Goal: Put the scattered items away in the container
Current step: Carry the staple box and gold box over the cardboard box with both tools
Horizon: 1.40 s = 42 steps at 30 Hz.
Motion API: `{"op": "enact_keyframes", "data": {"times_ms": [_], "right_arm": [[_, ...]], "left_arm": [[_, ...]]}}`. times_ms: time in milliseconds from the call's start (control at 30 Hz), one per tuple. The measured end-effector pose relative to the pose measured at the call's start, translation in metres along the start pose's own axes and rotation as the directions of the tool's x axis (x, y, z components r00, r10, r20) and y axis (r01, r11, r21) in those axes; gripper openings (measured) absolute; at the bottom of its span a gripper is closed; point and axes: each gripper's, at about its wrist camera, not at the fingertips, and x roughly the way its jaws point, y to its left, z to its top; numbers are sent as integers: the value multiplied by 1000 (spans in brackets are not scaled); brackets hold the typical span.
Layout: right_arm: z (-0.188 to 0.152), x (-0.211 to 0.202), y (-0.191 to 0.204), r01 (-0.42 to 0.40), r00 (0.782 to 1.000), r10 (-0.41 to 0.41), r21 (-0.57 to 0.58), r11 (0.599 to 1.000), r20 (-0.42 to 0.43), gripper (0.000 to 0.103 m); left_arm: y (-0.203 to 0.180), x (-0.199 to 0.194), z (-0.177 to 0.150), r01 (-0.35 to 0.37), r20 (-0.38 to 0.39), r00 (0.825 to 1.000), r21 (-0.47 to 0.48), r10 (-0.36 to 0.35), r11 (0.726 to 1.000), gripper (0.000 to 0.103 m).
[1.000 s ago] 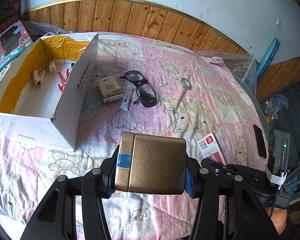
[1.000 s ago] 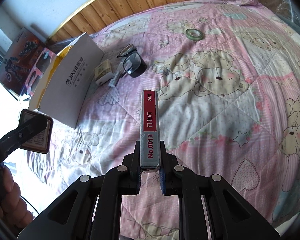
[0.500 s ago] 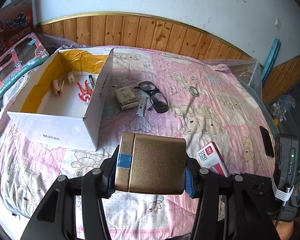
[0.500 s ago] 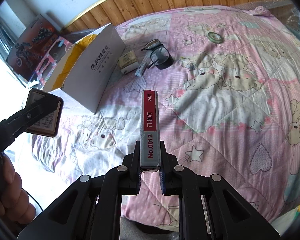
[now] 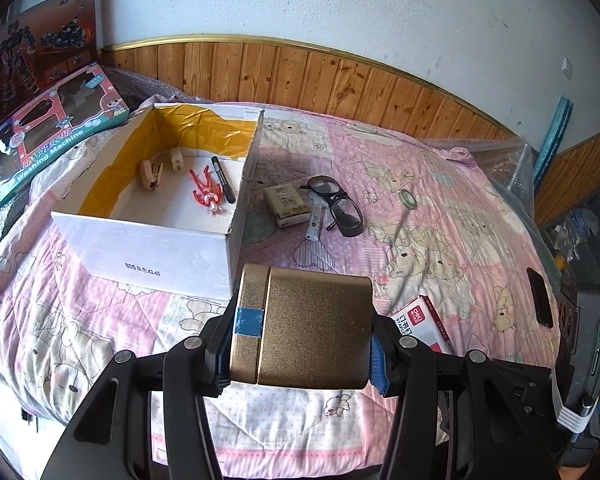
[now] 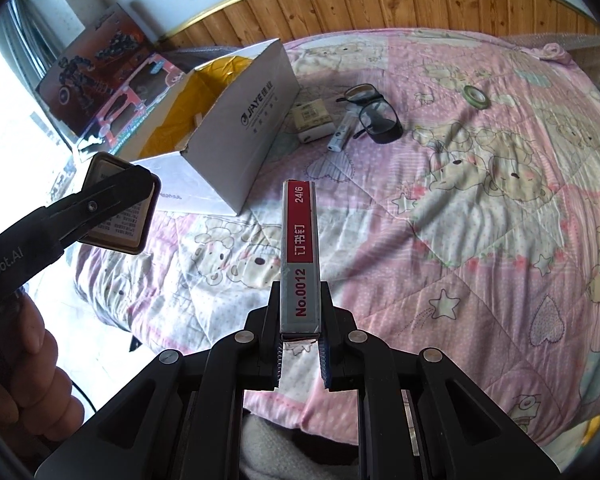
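My left gripper [image 5: 300, 344] is shut on a gold box [image 5: 312, 328], held above the bed's near edge. The right gripper [image 6: 300, 320] is shut on a red-and-grey staple box [image 6: 299, 256], which points at the open white cardboard box [image 6: 252, 120]. The cardboard box [image 5: 152, 248] holds a beige stapler [image 5: 152, 172], a white plug [image 5: 177, 158], a red figure [image 5: 206, 192] and a black marker [image 5: 223, 178]. Beside it on the quilt lie a tissue pack [image 5: 286, 206], a small white tube [image 5: 314, 224], black glasses [image 5: 338, 204] and a tape roll [image 5: 409, 199].
Toy boxes [image 5: 52, 132] lean at the bed's left by the wall. Wood panelling [image 5: 340, 84] runs behind the bed. Bubble wrap [image 5: 504, 156] covers the far right corner. A dark flat object [image 5: 540, 304] lies near the right edge. A hand [image 6: 28, 360] holds the left gripper.
Both grippers have drawn back from the bed with their loads still held. The cardboard box looks farther off, and more of its inside shows in the left wrist view.
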Motion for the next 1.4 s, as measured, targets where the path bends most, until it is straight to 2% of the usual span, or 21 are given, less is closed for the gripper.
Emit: {"op": "enact_keyframes", "data": {"times_ms": [567, 1400], "right_arm": [[27, 12, 58, -36, 999, 36, -104, 994, 0, 15], [75, 42, 100, -62, 998, 62, -147, 987, -5, 15]], "left_arm": [[47, -17, 14, -32, 37, 999, -61, 34, 998, 53], [97, -2, 50, -61, 36, 997, -89, 65, 994, 53]]}}
